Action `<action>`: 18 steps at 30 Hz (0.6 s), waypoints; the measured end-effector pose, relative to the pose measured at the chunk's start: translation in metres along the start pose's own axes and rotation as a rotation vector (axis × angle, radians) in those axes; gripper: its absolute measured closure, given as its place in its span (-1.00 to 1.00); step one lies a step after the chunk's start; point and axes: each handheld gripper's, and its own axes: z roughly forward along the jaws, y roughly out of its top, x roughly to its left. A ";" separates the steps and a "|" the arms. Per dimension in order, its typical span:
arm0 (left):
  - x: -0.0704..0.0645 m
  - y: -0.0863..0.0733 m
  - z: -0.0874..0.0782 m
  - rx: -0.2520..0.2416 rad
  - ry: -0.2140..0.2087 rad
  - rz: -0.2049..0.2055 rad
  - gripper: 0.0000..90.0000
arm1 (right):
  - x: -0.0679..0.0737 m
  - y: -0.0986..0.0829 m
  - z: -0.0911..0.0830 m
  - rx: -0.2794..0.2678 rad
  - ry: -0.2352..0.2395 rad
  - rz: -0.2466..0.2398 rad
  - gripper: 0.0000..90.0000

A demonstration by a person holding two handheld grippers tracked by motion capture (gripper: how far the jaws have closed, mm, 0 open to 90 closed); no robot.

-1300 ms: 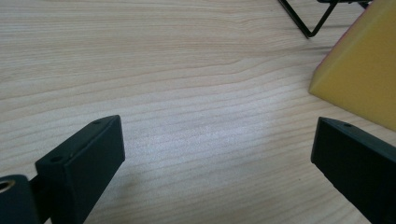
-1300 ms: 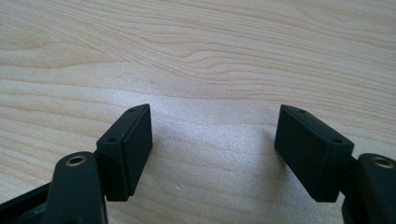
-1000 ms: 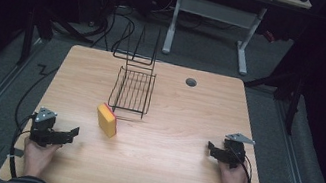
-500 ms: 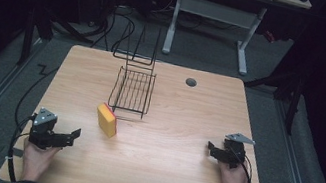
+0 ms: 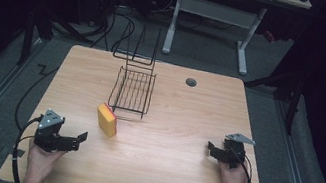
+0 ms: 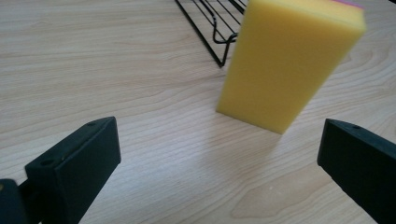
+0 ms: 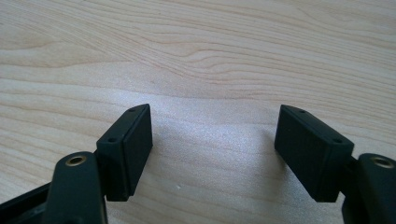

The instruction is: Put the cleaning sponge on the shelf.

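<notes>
A yellow sponge (image 5: 107,120) with a pink top face stands on edge on the wooden table (image 5: 184,105), just in front of a black wire rack (image 5: 133,89). My left gripper (image 5: 75,139) rests near the table's front left, open, jaws pointing right toward the sponge, a short way from it. In the left gripper view the sponge (image 6: 288,63) stands ahead between the wide-apart jaws, with the rack's corner (image 6: 215,31) behind it. My right gripper (image 5: 212,148) sits open at the front right over bare wood; its jaws (image 7: 214,144) hold nothing.
A round cable hole (image 5: 191,82) lies at the table's back right. The rack's tall wire back (image 5: 138,46) rises near the far edge. Cables trail from both grippers off the front edge. Beyond the table stand a white desk frame (image 5: 210,13) and floor cables.
My left gripper has shifted slightly forward and right toward the sponge. The right gripper, sponge and rack have stayed put.
</notes>
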 end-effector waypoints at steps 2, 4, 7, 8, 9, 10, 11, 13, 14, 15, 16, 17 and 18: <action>-0.004 0.001 -0.001 0.002 -0.009 0.012 -1.00 | 0.000 0.000 0.000 0.000 0.000 -0.001 -0.38; -0.007 0.003 -0.001 0.003 -0.014 0.025 -1.00 | 0.000 0.000 0.000 0.000 -0.001 -0.002 -0.38; -0.012 0.006 0.000 0.005 -0.028 0.033 -1.00 | 0.000 0.000 0.000 0.000 0.000 0.001 -0.38; -0.013 0.007 0.001 0.005 -0.032 0.036 -1.00 | 0.000 0.000 0.000 0.000 0.000 0.000 -0.38; -0.014 0.008 0.002 0.007 -0.039 0.040 -1.00 | 0.000 0.000 0.000 -0.001 -0.001 0.000 -0.38; -0.016 0.009 0.003 0.006 -0.043 0.041 -1.00 | 0.000 0.000 0.000 -0.001 -0.001 0.000 -0.38; -0.017 0.009 0.004 0.005 -0.046 0.045 -1.00 | 0.000 0.000 0.000 -0.001 0.000 -0.001 -0.38; -0.020 0.011 0.006 0.008 -0.049 0.053 -1.00 | 0.000 0.000 0.000 -0.001 -0.001 0.000 -0.38; -0.021 0.011 0.008 0.009 -0.053 0.054 -1.00 | 0.000 0.000 0.000 -0.001 -0.001 -0.002 -0.38; -0.022 0.012 0.009 0.010 -0.056 0.057 -1.00 | 0.000 0.000 0.000 -0.002 -0.001 -0.002 -0.38; -0.023 0.013 0.011 0.013 -0.057 0.061 -1.00 | 0.000 0.000 0.000 -0.002 -0.001 -0.002 -0.38; -0.023 0.014 0.012 0.014 -0.058 0.060 -1.00 | 0.000 0.000 0.000 -0.001 -0.001 -0.001 -0.38; -0.024 0.015 0.013 0.015 -0.061 0.060 -1.00 | 0.000 0.000 0.000 -0.002 -0.001 -0.002 -0.38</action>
